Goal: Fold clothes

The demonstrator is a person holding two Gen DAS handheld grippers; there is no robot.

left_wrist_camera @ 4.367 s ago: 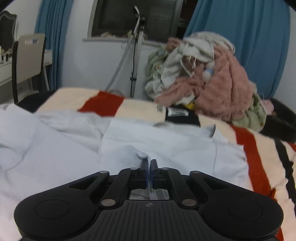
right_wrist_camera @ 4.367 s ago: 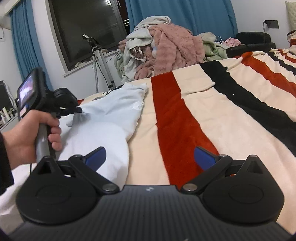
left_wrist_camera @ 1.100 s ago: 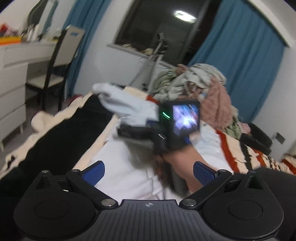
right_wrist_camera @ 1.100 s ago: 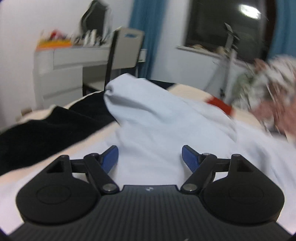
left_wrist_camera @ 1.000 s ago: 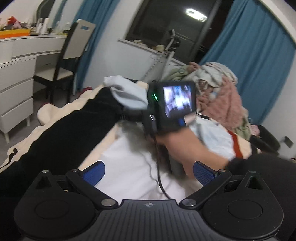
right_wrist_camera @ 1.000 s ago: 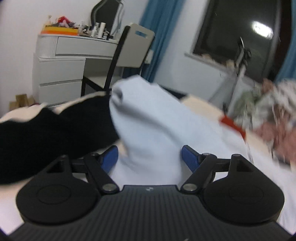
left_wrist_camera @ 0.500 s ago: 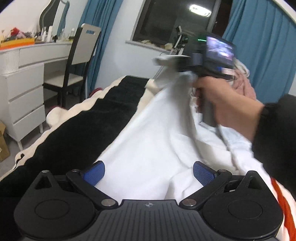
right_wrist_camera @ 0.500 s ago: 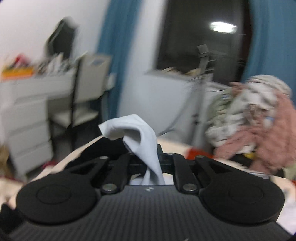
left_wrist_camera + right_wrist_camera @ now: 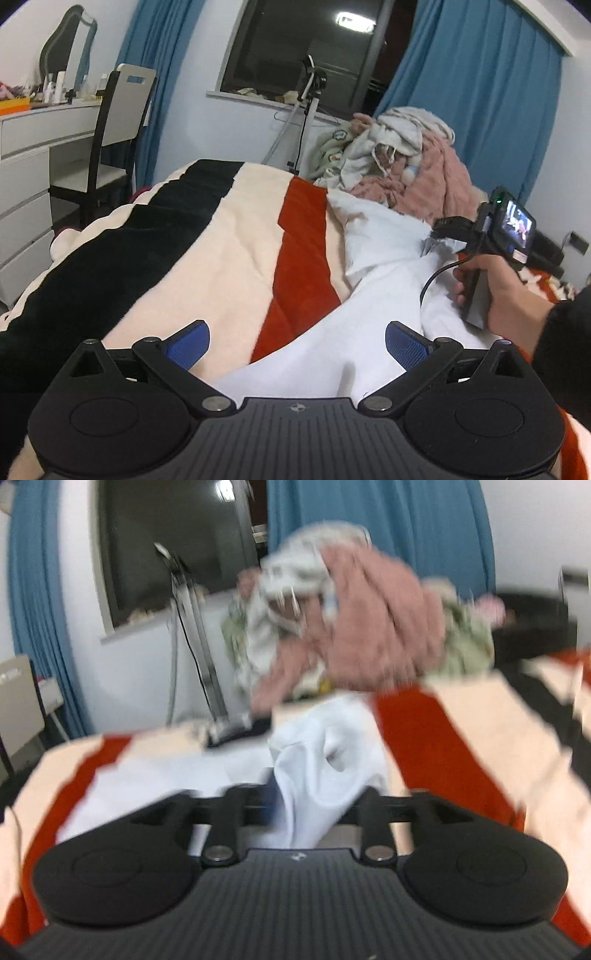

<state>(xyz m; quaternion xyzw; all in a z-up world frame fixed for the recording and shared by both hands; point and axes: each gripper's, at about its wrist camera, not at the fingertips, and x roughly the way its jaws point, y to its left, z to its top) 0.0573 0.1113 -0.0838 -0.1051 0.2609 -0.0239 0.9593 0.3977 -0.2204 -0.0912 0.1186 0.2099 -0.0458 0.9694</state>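
Note:
A pale blue-white shirt (image 9: 384, 258) lies on the striped blanket (image 9: 236, 258) of the bed. My left gripper (image 9: 295, 341) is open and empty, low over the near edge of the shirt. My right gripper (image 9: 295, 805) is shut on a bunched fold of the shirt (image 9: 325, 764) and holds it up over the rest of the garment. In the left wrist view the right gripper (image 9: 443, 236) is at the right, held by a hand, with cloth hanging from its tip. The right wrist view is blurred.
A heap of unfolded clothes (image 9: 399, 155) with a pink fleece sits at the far end of the bed. A tripod (image 9: 303, 118) stands behind the bed under the window. A chair (image 9: 114, 147) and a white dresser (image 9: 26, 177) stand at the left.
The right gripper closed on the shirt's left part and carried it across to the right, uncovering the black, cream and red stripes. The left gripper stayed open and turned little.

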